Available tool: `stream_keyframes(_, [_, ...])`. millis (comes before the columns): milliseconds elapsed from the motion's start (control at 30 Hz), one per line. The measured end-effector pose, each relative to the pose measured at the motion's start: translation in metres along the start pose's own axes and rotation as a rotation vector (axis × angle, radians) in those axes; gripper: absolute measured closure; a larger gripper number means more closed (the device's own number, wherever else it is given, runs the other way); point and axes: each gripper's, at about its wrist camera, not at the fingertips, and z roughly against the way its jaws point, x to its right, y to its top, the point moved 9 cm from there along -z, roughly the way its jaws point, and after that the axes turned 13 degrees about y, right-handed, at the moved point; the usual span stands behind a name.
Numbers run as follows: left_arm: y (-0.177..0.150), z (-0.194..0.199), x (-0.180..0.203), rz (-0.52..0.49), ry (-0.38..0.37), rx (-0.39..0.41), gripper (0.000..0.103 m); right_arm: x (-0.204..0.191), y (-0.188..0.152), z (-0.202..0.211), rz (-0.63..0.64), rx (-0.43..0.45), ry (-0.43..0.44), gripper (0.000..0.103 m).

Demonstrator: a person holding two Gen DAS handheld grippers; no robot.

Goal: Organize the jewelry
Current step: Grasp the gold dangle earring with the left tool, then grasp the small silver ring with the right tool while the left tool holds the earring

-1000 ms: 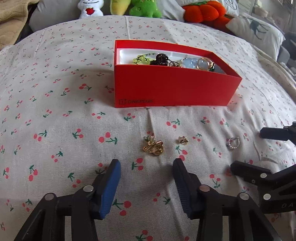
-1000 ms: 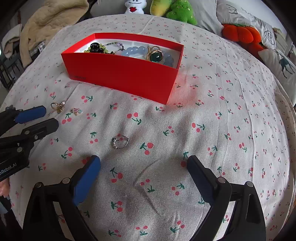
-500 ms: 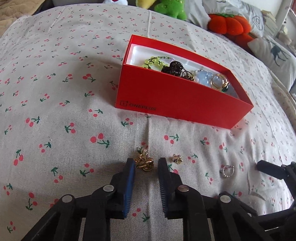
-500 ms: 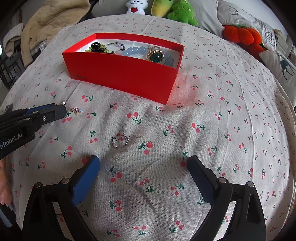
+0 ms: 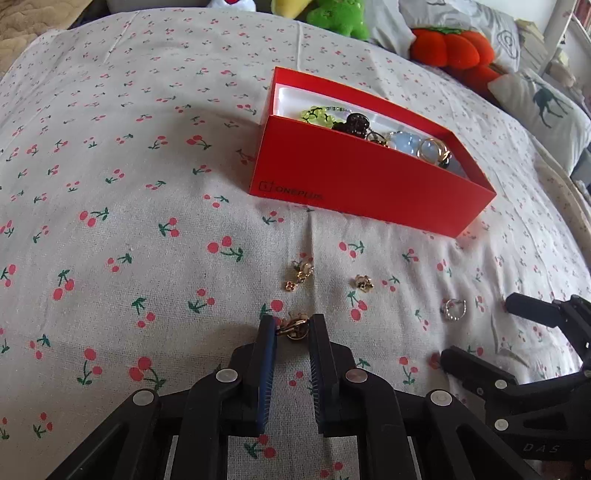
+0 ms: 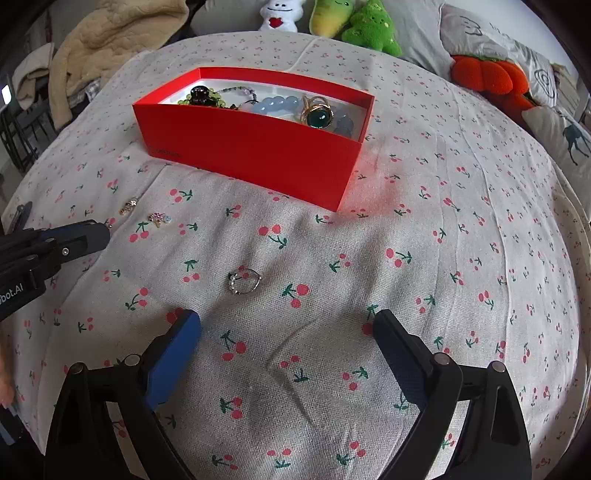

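Note:
My left gripper [image 5: 293, 328] is shut on a gold earring [image 5: 294, 327], lifted off the cherry-print cloth. A second gold earring [image 5: 300, 275] and a small gold stud [image 5: 363, 282] lie on the cloth ahead of it; they also show in the right wrist view, the earring [image 6: 128, 206] and the stud [image 6: 159, 218]. A silver ring [image 6: 243, 281] lies just ahead of my open, empty right gripper [image 6: 286, 328]; the ring also shows in the left wrist view [image 5: 454, 308]. The red open box [image 5: 354, 181] holds beads, rings and a dark clip; it sits behind the loose pieces [image 6: 255, 147].
Plush toys [image 6: 354, 22] and an orange pumpkin cushion [image 6: 487, 77] line the far edge of the bed. A beige blanket [image 6: 110, 40] lies at the far left. A deer-print pillow [image 5: 543, 107] sits at the right.
My left gripper has closed on one gold earring and lifted it back from the cloth, leaving the other earring behind. My right gripper has stayed open and still.

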Motion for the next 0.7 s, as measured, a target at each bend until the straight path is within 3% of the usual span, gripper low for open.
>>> stream_keyframes(67, [-0.002,0.001,-0.001,-0.008,0.005,0.005,0.091,-0.002,0.001,0.000,0.014,0.001,0.013,0.014])
stream_keyframes(233, [-0.006,0.000,-0.002,-0.019,0.010,0.017,0.091,-0.015,0.005,-0.001,0.075,0.002,0.039,0.037])
stream_keyframes(700, [-0.006,-0.002,-0.005,0.021,-0.003,-0.007,0.091,-0.016,0.017,-0.007,0.056,-0.034,0.083,0.074])
